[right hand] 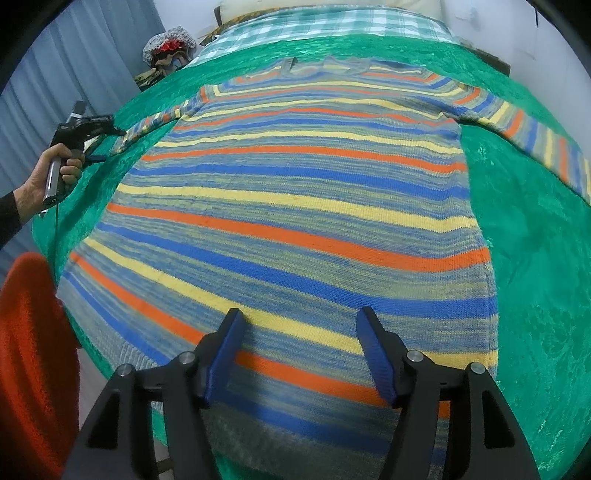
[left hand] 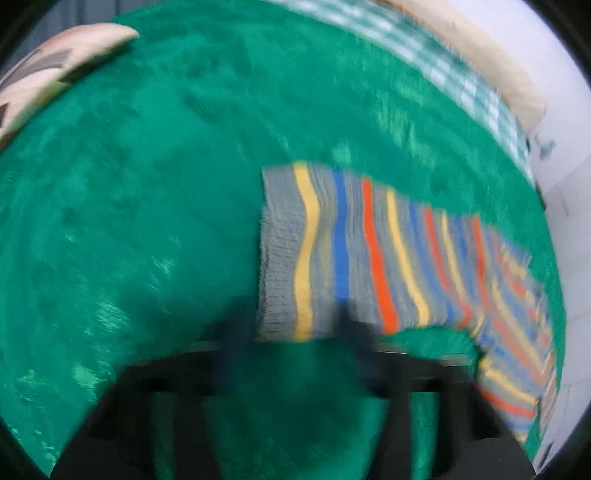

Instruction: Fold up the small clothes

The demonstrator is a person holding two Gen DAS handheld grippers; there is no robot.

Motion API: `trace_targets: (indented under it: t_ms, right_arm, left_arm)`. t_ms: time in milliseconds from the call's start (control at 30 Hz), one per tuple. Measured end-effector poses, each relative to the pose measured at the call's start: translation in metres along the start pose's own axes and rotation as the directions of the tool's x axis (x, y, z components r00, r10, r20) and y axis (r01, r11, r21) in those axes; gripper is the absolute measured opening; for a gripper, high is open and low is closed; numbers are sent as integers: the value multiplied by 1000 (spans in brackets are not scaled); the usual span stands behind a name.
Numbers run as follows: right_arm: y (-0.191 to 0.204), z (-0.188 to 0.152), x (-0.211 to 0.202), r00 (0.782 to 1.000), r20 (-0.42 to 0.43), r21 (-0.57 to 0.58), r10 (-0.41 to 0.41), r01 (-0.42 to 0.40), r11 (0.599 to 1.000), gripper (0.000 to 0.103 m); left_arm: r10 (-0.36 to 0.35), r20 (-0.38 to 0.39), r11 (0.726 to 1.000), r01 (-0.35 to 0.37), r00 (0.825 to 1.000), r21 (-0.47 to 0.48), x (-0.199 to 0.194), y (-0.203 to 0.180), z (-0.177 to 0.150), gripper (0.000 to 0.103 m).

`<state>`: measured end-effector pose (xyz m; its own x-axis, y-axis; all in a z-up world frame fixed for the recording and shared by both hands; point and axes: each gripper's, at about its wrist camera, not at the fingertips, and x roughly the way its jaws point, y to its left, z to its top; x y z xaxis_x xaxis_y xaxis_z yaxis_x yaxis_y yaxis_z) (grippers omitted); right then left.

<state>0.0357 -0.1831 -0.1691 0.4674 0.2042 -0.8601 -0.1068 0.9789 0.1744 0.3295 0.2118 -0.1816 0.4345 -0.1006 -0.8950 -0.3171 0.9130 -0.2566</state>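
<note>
A striped knit sweater (right hand: 295,221), with grey, blue, yellow and orange bands, lies flat on a green blanket (right hand: 535,258), both sleeves spread out. My right gripper (right hand: 301,328) is open and empty, hovering over the sweater's hem. In the left wrist view, which is motion-blurred, my left gripper (left hand: 290,328) is open with its fingers at the near edge of the left sleeve cuff (left hand: 295,251). The right wrist view shows the left gripper (right hand: 114,131) at the far left, by the sleeve end, held in a hand.
A checked green and white cloth (right hand: 332,22) lies beyond the blanket. A patterned pillow (left hand: 48,74) sits at the far left corner. Something red-orange (right hand: 33,350) stands at the near left. Grey curtains (right hand: 92,55) hang on the left.
</note>
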Motion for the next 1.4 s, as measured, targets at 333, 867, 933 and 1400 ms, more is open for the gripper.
trace_targets:
  t_ms: [333, 867, 933, 1400]
  right_arm:
    - [5, -1, 3, 999, -7, -34, -41, 41, 999, 64]
    - [5, -5, -35, 963, 12, 36, -269, 268, 963, 64]
    - [3, -6, -39, 957, 15, 41, -290, 289, 957, 64]
    - [6, -15, -50, 922, 42, 41, -385, 383, 923, 64]
  left_arm:
    - [258, 81, 962, -264, 963, 70, 1, -13, 4, 2]
    - [88, 152, 932, -135, 985, 337, -107, -51, -133, 74]
    - [32, 135, 911, -85, 990, 403, -118, -71, -166, 75]
    - [-35, 25, 809, 14, 999, 587, -94, -133, -278, 79]
